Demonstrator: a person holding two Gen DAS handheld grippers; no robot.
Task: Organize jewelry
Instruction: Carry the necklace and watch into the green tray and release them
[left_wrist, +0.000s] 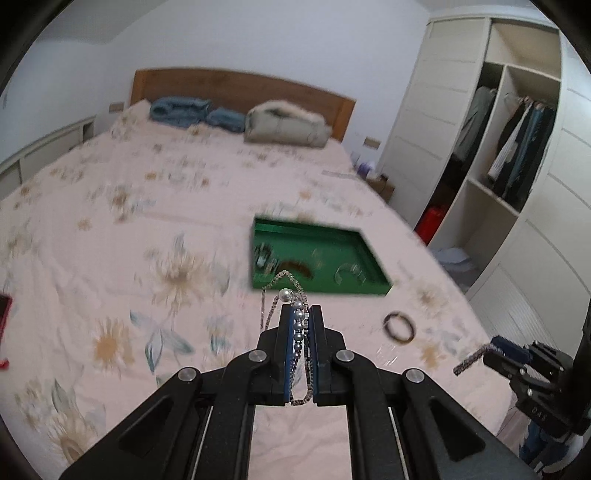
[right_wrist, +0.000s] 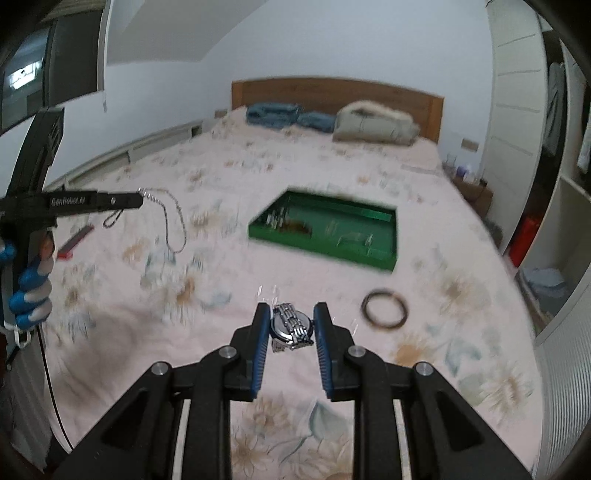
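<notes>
My left gripper (left_wrist: 300, 314) is shut on a pearl and chain necklace (left_wrist: 298, 325), held above the bed; the chain loops out in front and also shows hanging in the right wrist view (right_wrist: 173, 221). My right gripper (right_wrist: 292, 314) is shut on a silver metal watch (right_wrist: 291, 326), also seen from the side in the left wrist view (left_wrist: 474, 358). A green tray (left_wrist: 373, 258) lies on the bed ahead of both grippers and holds several small jewelry pieces; it shows in the right wrist view (right_wrist: 388, 236) too. A dark bangle (left_wrist: 399, 328) (right_wrist: 384, 307) lies on the sheet near the tray.
The floral bedsheet (left_wrist: 147, 221) covers the bed. Folded blue clothes (left_wrist: 184, 112) and a beige jacket (left_wrist: 288, 127) lie by the headboard. A red object (right_wrist: 75, 242) lies at the left. An open wardrobe (left_wrist: 509, 147) stands at the right.
</notes>
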